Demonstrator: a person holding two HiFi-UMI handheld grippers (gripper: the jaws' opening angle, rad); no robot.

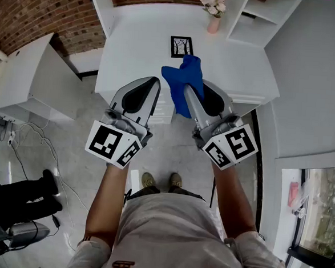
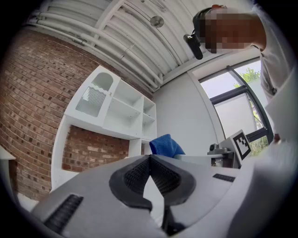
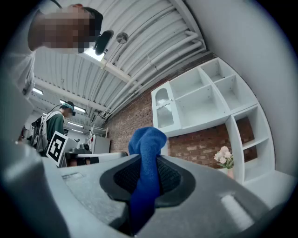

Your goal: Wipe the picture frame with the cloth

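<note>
Gripping the blue cloth (image 1: 180,80) in the right gripper (image 1: 192,92), with both pads pressing on a bunched fold. Showing one lobe above the tips and a longer tail hanging below. Carrying the left gripper (image 1: 154,81) clenched on nothing, with the jaws meeting, just beside the right one. Holding both over the near edge of the white table (image 1: 134,42).

Locating the picture frame (image 1: 181,46): sitting on the table top beyond the cloth, apart from it, between the grippers and the pink vase of flowers (image 1: 214,16) at the back. Not resolving whether standing or lying flat. Judging the wipe as not yet begun, with no cloth-to-frame contact visible.

Anticipating the following faults:

- Pushing the frame instead of wiping it. Cause: stroking forward on a light, unbraced frame while leaving the left gripper clenched and away from it. Likely result: sliding toward the vase, or toppling if upright.
- Scraping the frame's face with the hard jaw tips. Cause: presenting only the short lobe of cloth ahead of the tips and pressing too steeply.
- Losing the cloth. Cause: dragging a bunched fold across the surface, with friction pulling it out of the pads.
- Snagging the hanging tail. Cause: sweeping it over the table edge or a frame corner.
- Striking the vase. Cause: overshooting the frame on a long stroke.
</note>
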